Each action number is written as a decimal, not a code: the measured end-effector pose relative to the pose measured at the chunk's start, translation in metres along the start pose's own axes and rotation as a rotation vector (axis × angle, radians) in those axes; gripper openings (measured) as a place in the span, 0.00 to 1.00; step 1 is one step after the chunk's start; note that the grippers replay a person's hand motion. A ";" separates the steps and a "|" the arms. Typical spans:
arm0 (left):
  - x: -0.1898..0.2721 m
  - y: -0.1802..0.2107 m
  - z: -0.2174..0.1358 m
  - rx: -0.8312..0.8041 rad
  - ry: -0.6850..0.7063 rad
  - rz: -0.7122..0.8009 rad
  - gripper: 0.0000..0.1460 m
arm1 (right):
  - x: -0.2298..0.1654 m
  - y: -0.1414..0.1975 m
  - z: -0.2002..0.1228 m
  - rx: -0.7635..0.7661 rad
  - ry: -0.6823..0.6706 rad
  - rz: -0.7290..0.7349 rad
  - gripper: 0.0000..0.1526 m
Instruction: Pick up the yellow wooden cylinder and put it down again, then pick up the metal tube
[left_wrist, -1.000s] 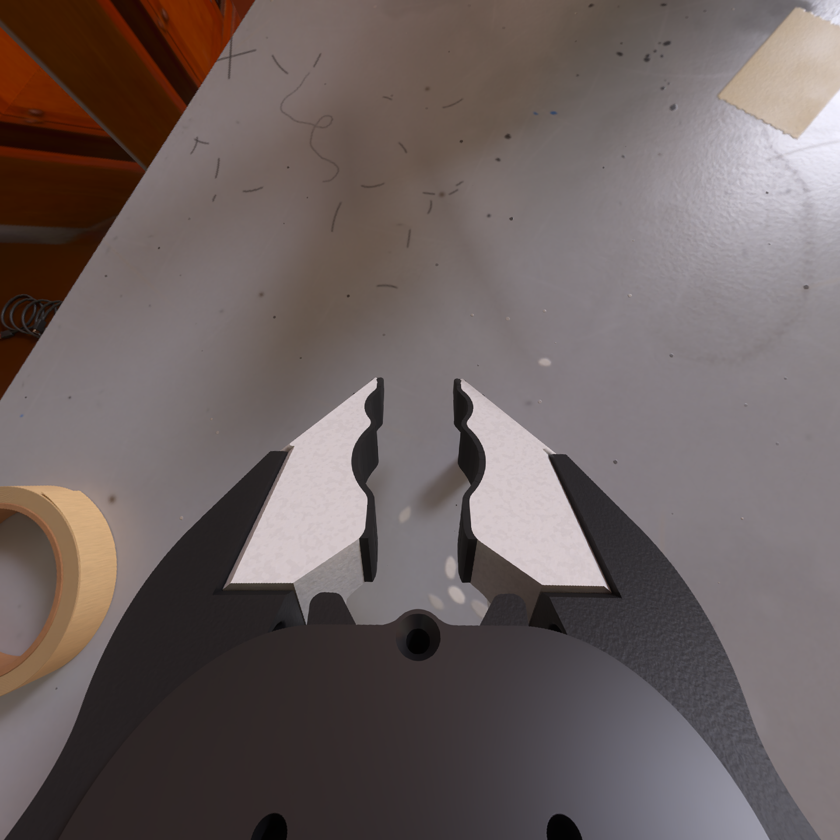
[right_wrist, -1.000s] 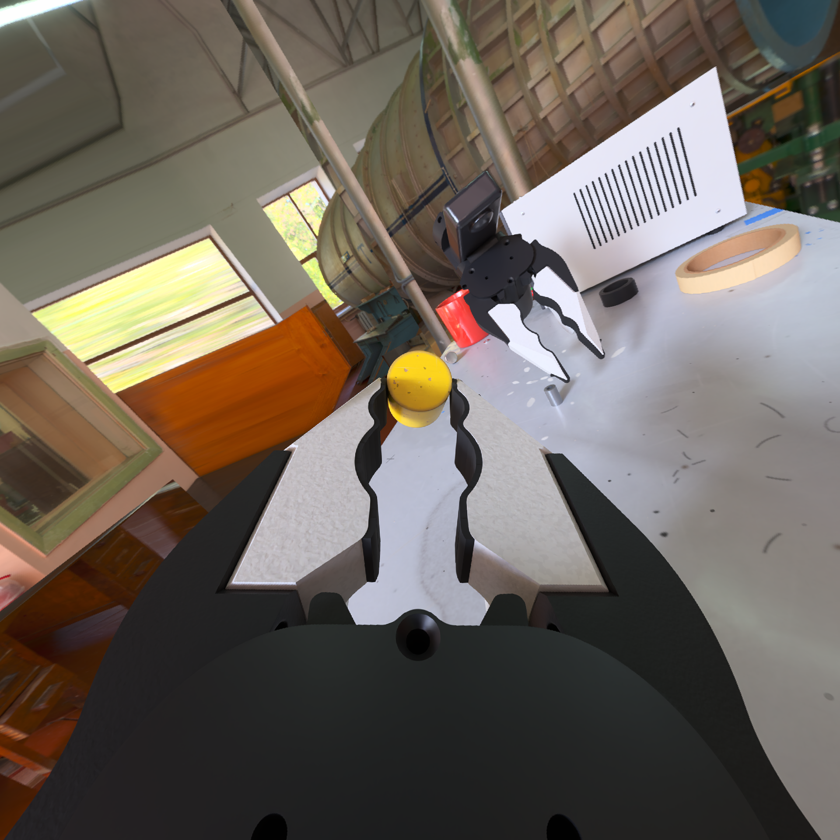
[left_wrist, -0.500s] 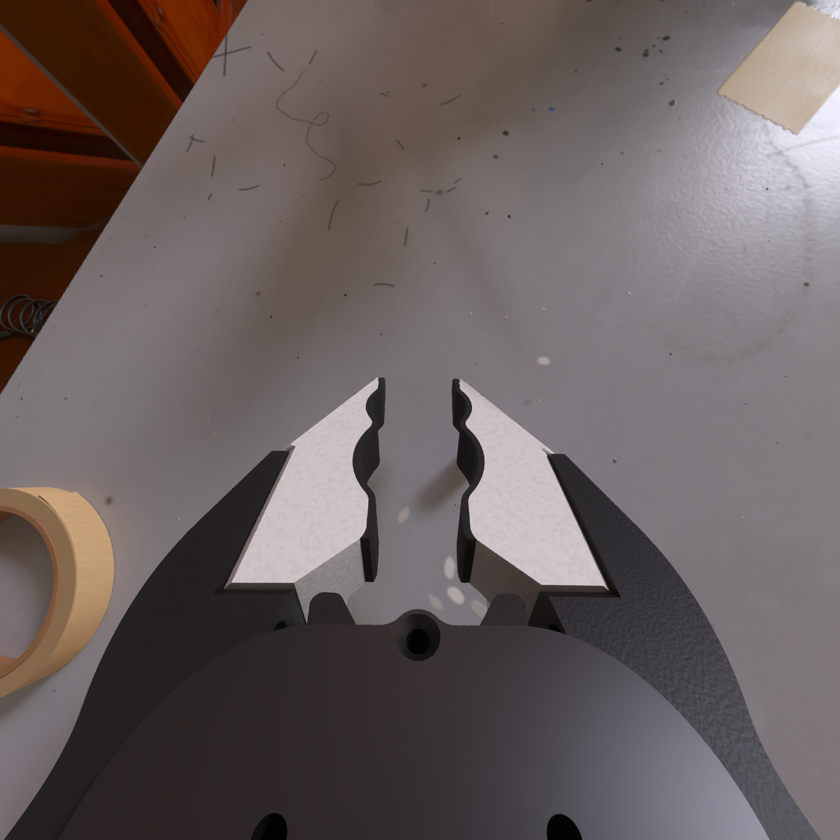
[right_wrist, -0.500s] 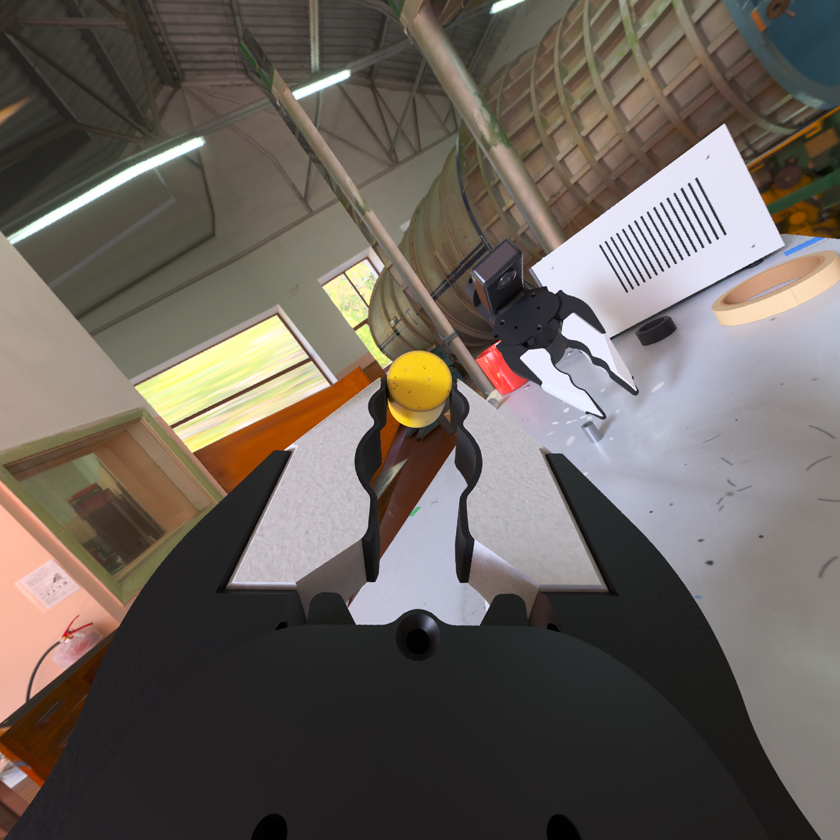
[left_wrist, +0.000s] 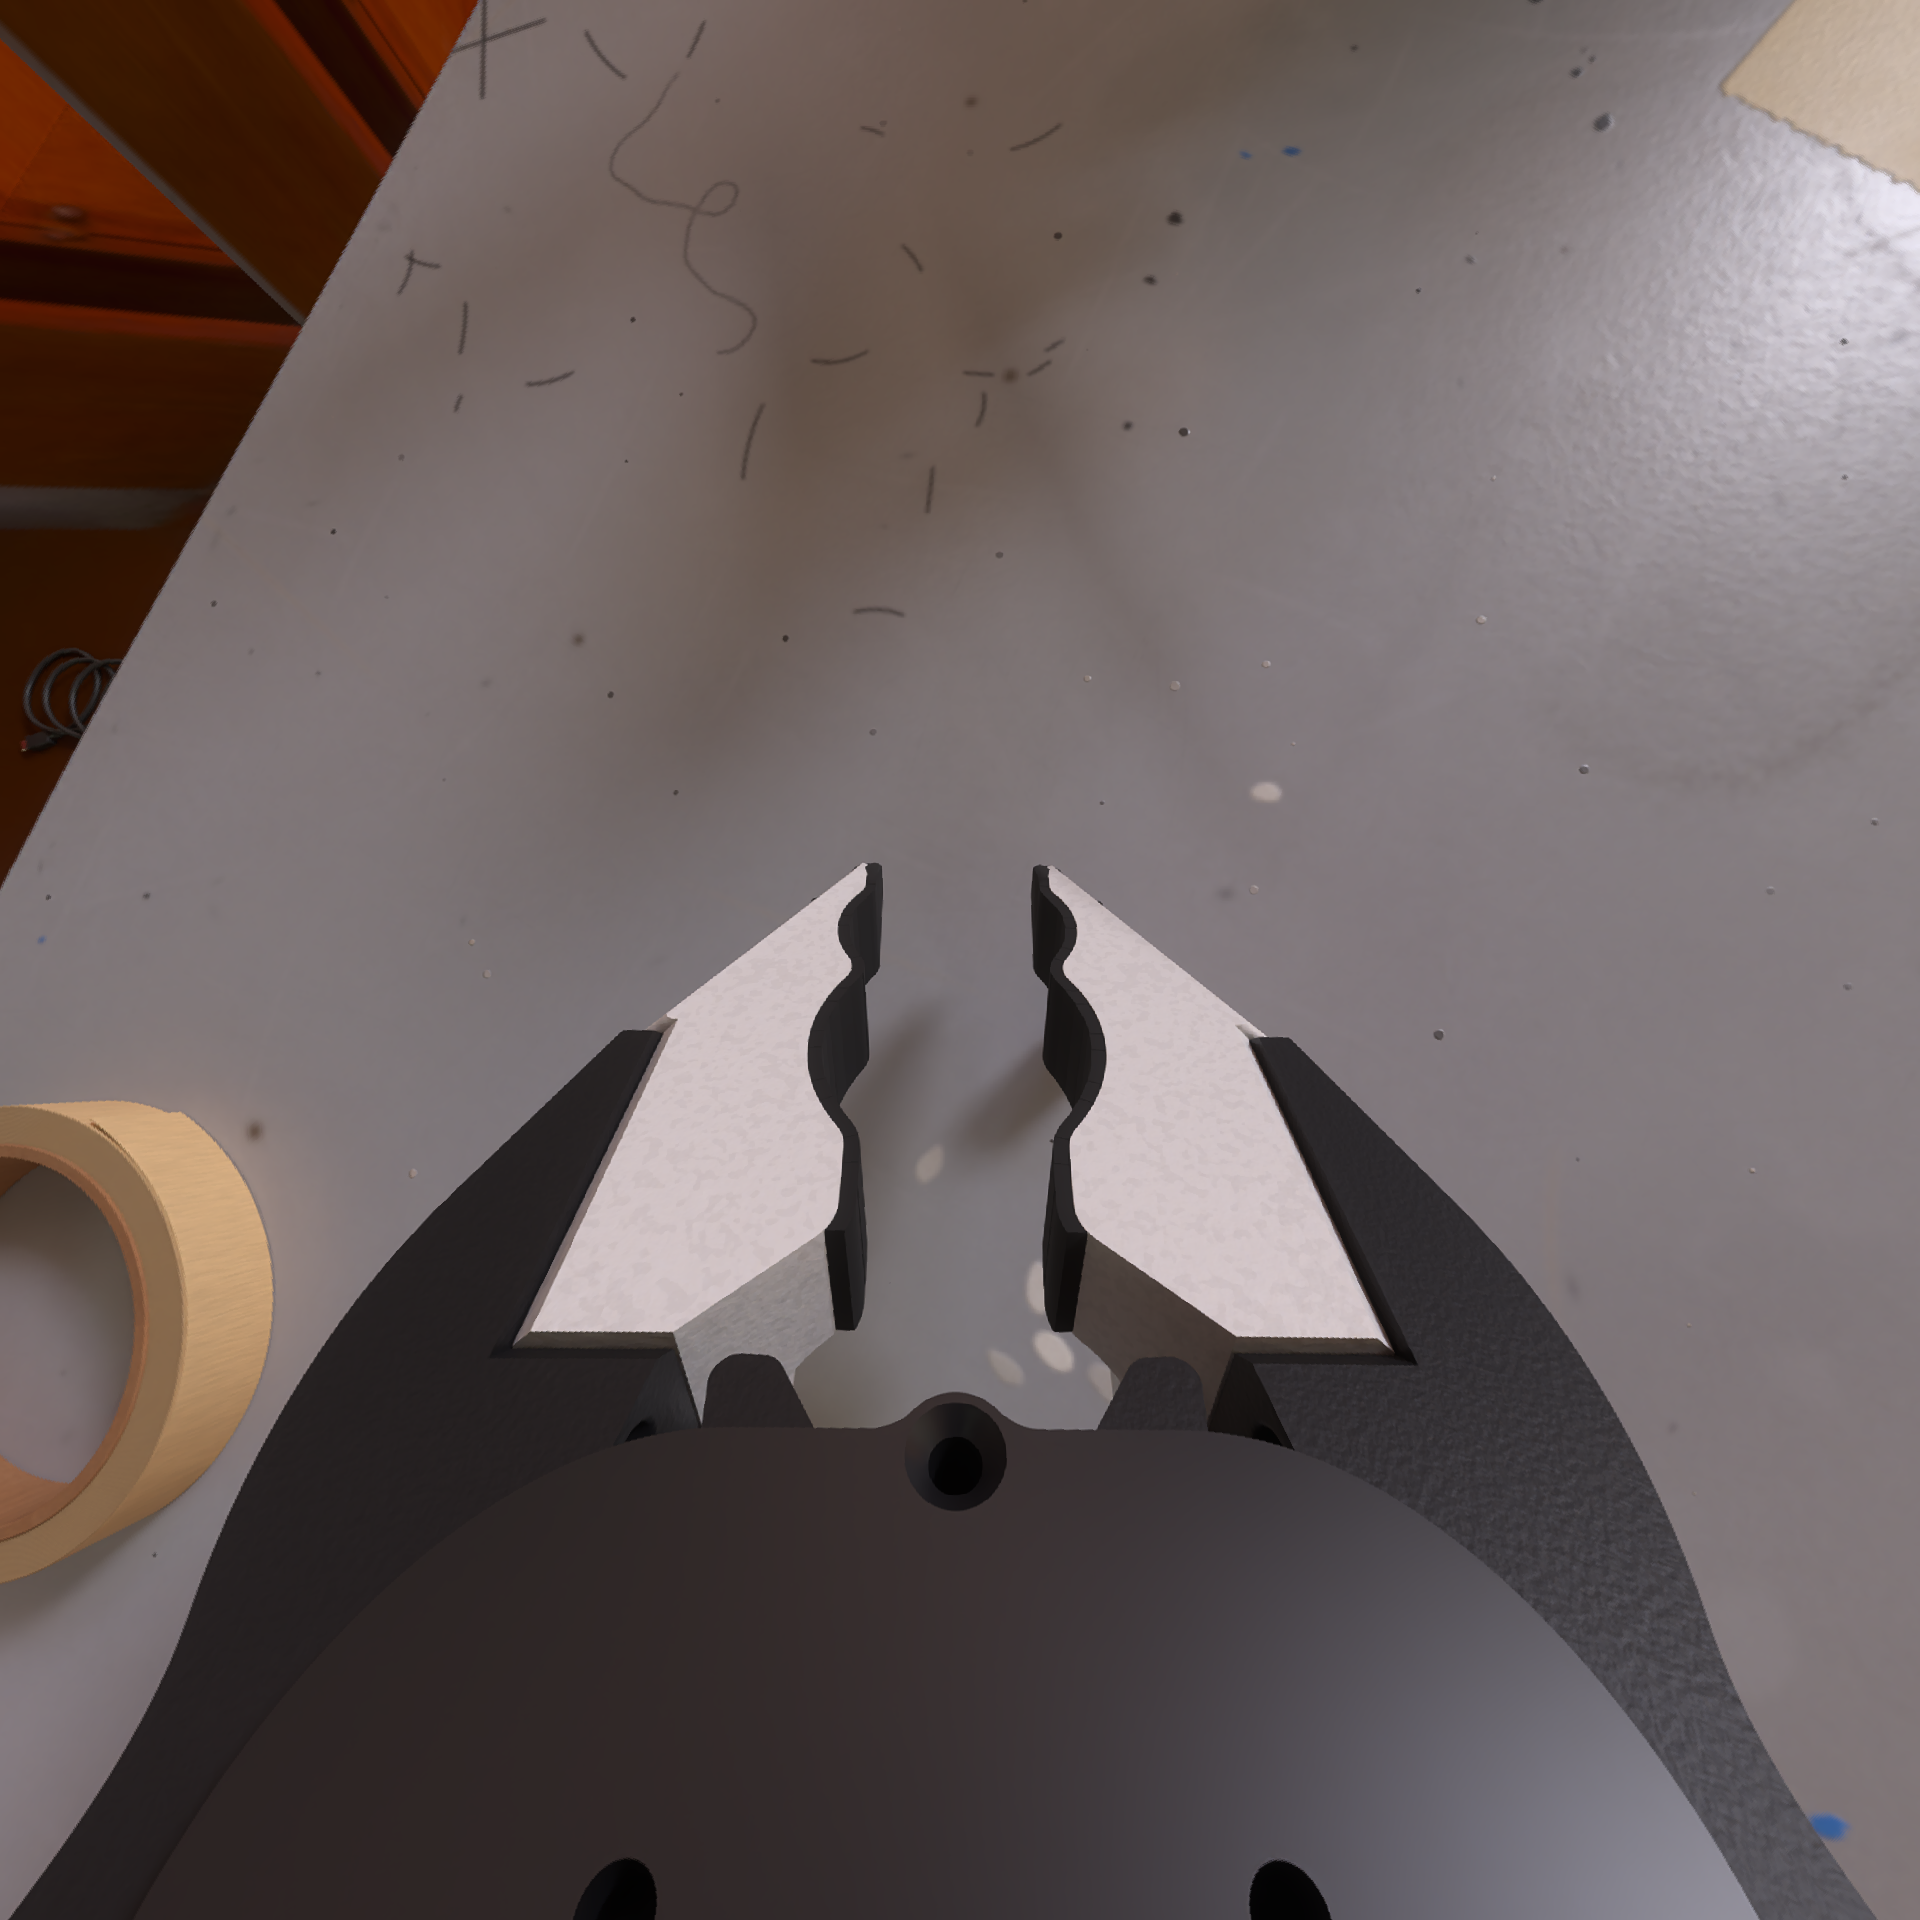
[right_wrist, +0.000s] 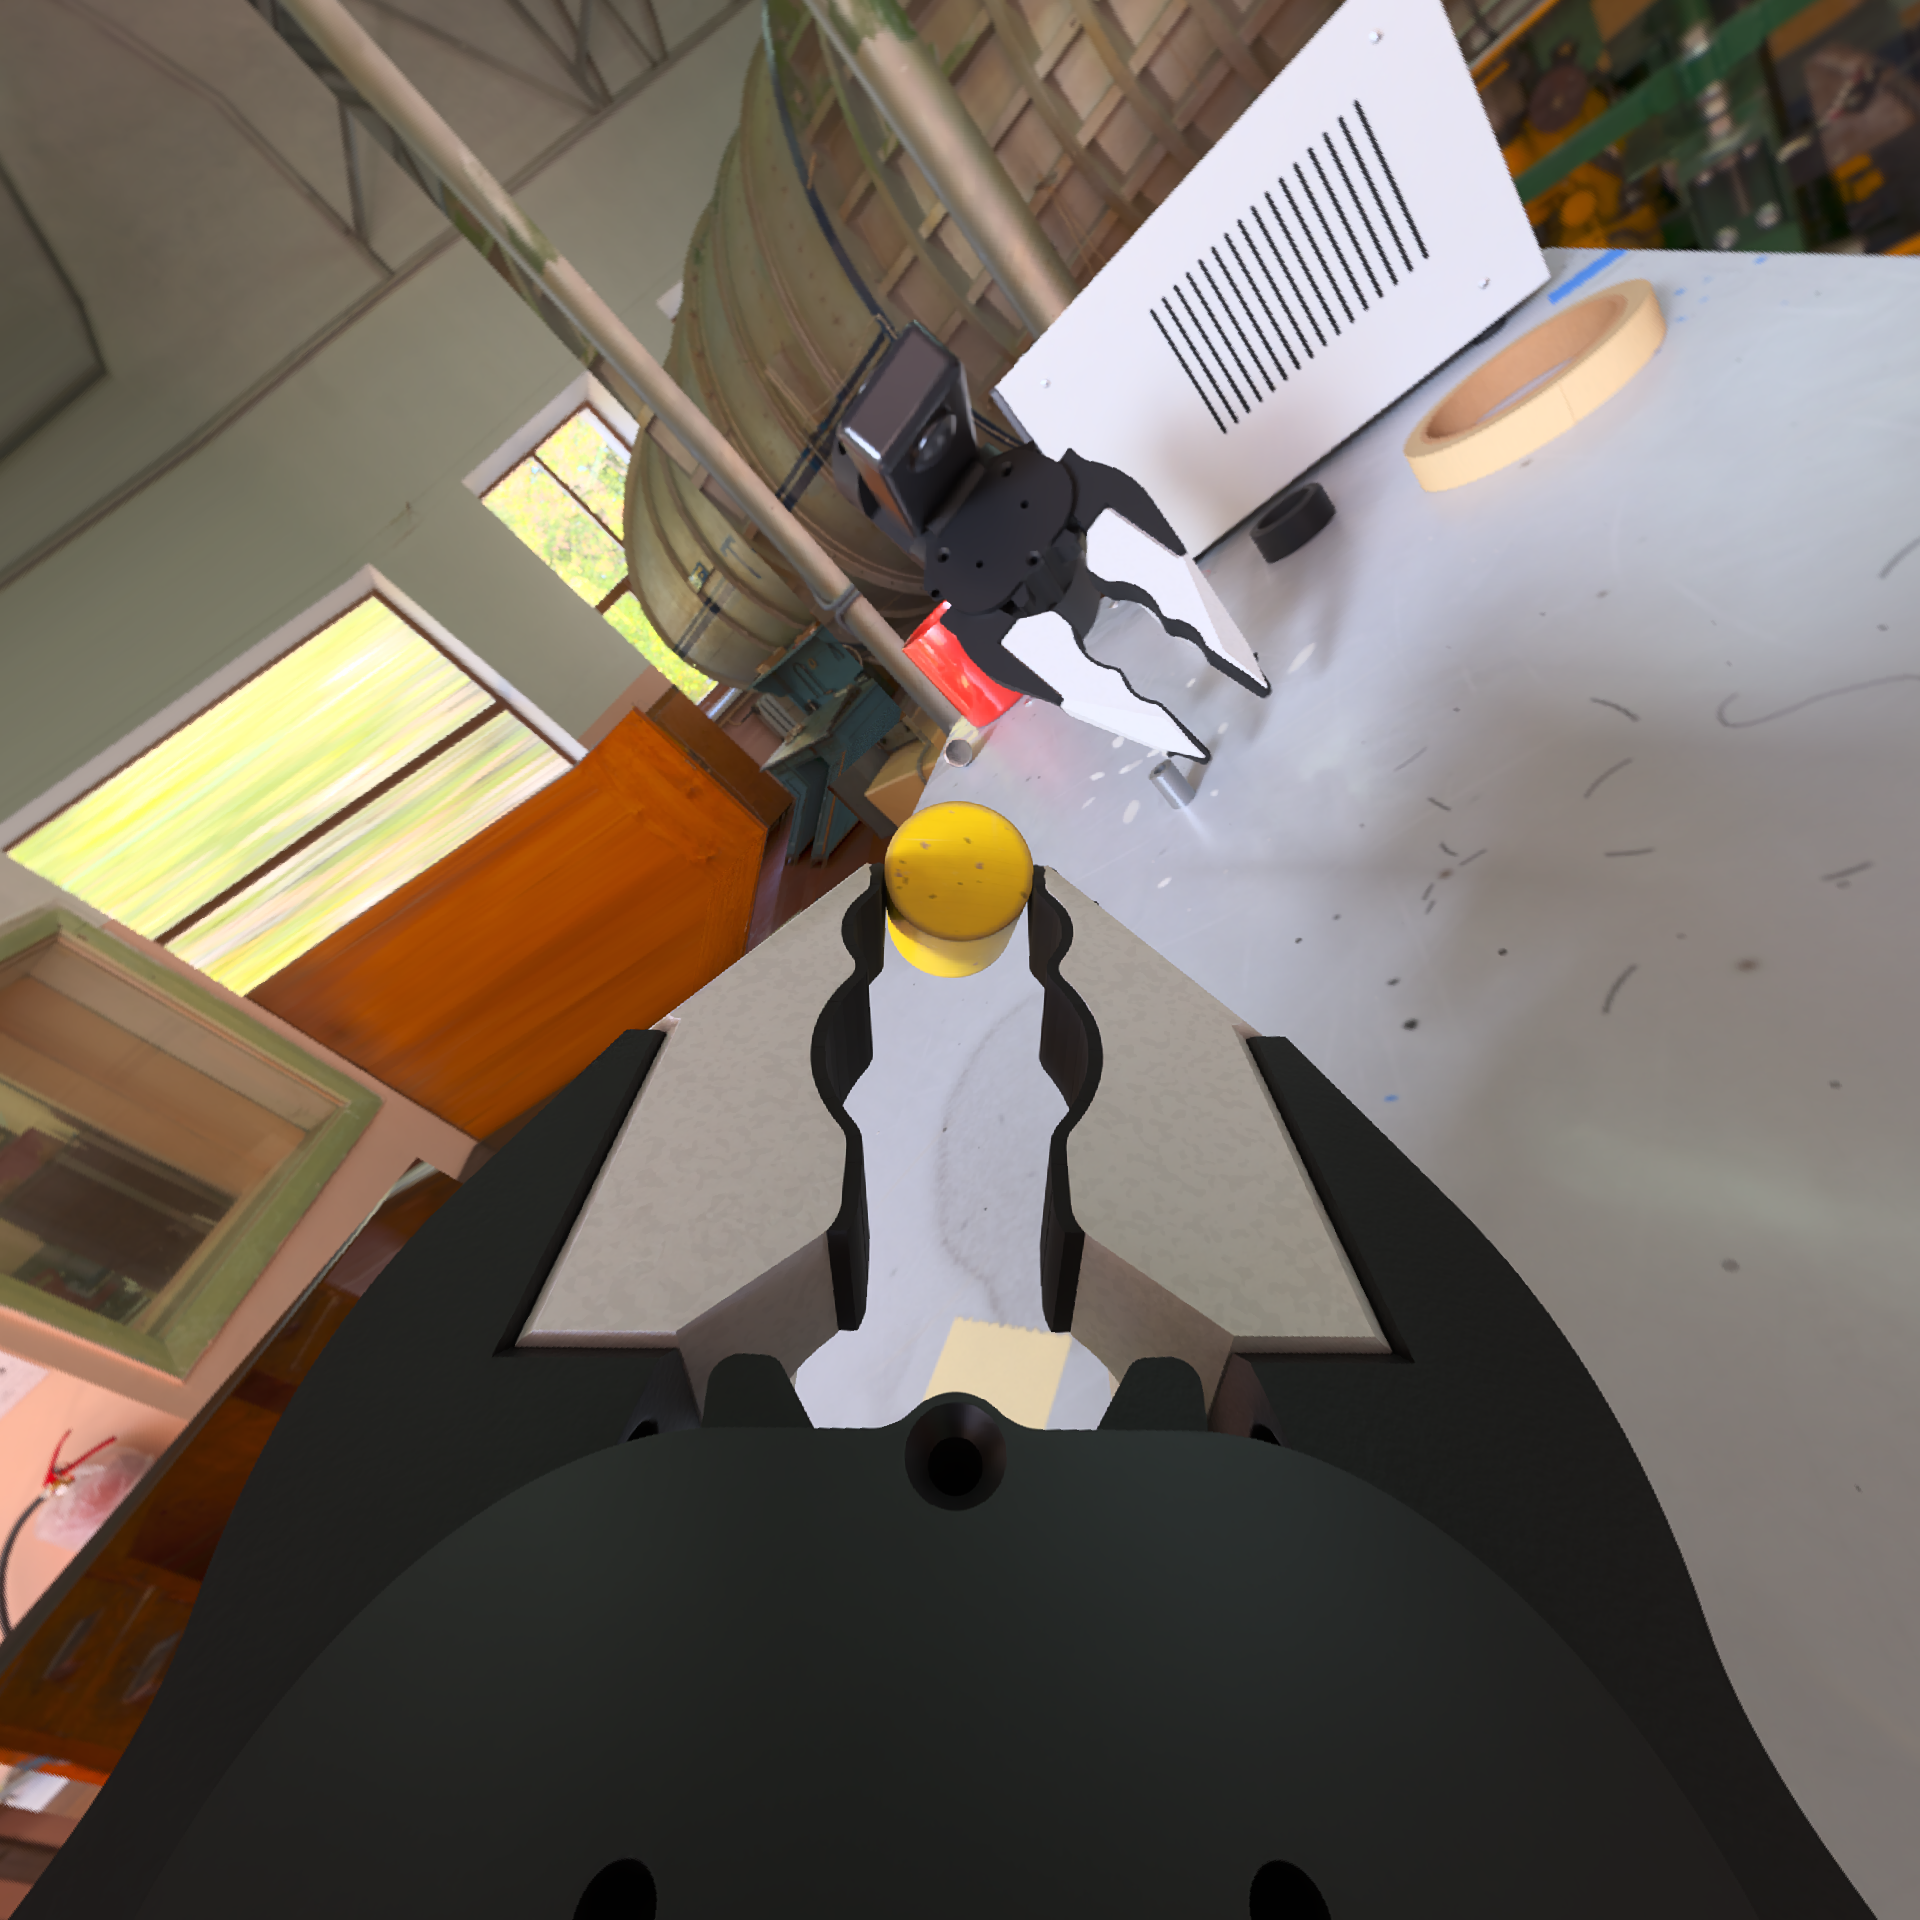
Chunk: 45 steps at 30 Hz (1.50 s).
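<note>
Left wrist view, left to right: orange-brown cabinet (left_wrist: 125, 208) past the table edge, cropped by the frame; coiled cable (left_wrist: 64, 694) on the floor below, small and partly cut off. Roll of masking tape (left_wrist: 197, 1299) lying on the grey table (left_wrist: 1455, 623) at the left border, only its right part visible. Left gripper (left_wrist: 956, 883) centred, above bare tabletop, jaws apart with nothing between them. Beige paper patch (left_wrist: 1839, 104) at the top right corner, mostly outside the frame. Neither task object visible here.

Right wrist view, left to right: window (right_wrist: 260, 790) and orange cabinet (right_wrist: 540, 914) in the background, tilted by the camera angle. Right gripper (right_wrist: 956, 894) centred, jaws closed on the yellow wooden cylinder (right_wrist: 956, 883), clamped at the fingertips, clear of the table (right_wrist: 1558, 1143); round end face toward the camera, body largely hidden behind it. Beige patch (right_wrist: 997, 1371) glimpsed between the finger bases, mostly masked by the gripper body. Red object (right_wrist: 956, 675) beyond, half hidden behind the left gripper (right_wrist: 1231, 717), identity unclear. Metal tube (right_wrist: 1174, 784) lying on the table just beside the left gripper's fingertips, small, hard to resolve. Black ring (right_wrist: 1294, 520) near the white vented box (right_wrist: 1278, 260). Tape roll (right_wrist: 1538, 384) farther right.
</note>
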<state>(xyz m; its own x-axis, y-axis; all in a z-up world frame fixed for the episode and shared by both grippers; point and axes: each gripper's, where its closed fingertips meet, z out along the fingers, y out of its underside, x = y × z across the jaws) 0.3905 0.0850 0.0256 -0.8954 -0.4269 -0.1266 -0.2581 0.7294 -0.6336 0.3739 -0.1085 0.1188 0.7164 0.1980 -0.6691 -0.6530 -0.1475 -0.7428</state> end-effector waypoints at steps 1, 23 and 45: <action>0.000 0.000 0.000 -0.001 -0.002 0.000 0.20 | 0.003 0.001 -0.001 0.001 0.009 0.014 0.18; -0.002 0.002 0.000 -0.014 -0.009 0.003 0.20 | 0.030 0.021 -0.010 -0.108 0.138 0.037 0.18; -0.002 0.004 0.002 -0.030 -0.010 0.005 0.34 | 0.029 0.019 -0.014 -0.106 0.147 0.026 0.18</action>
<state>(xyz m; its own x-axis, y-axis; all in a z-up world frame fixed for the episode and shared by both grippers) 0.3918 0.0879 0.0214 -0.8930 -0.4286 -0.1374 -0.2649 0.7472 -0.6095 0.3854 -0.1189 0.0849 0.7330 0.0505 -0.6784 -0.6476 -0.2533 -0.7186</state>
